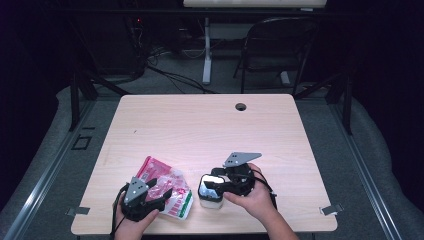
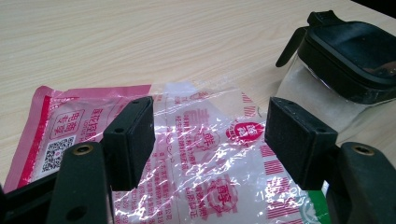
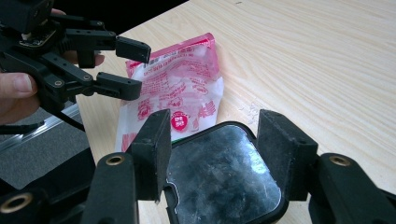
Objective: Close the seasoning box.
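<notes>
A crinkled pink and clear plastic bag [image 1: 170,187] with red print lies flat near the table's front edge, left of centre. My left gripper [image 1: 161,192] hovers over its near end, open, with the bag [image 2: 205,154] under the gap between the pads. Just to the right of the bag stands a clear container [image 1: 210,192] with a black lid [image 3: 219,177]. My right gripper [image 3: 212,144] is open, one jaw on each side of the lid. The left gripper [image 3: 135,69] also appears in the right gripper view, above the bag [image 3: 182,88].
The light wooden table [image 1: 210,130] has a cable hole [image 1: 241,106] near its far edge. A folding chair [image 1: 280,45] and a desk leg [image 1: 206,55] stand on the floor beyond it.
</notes>
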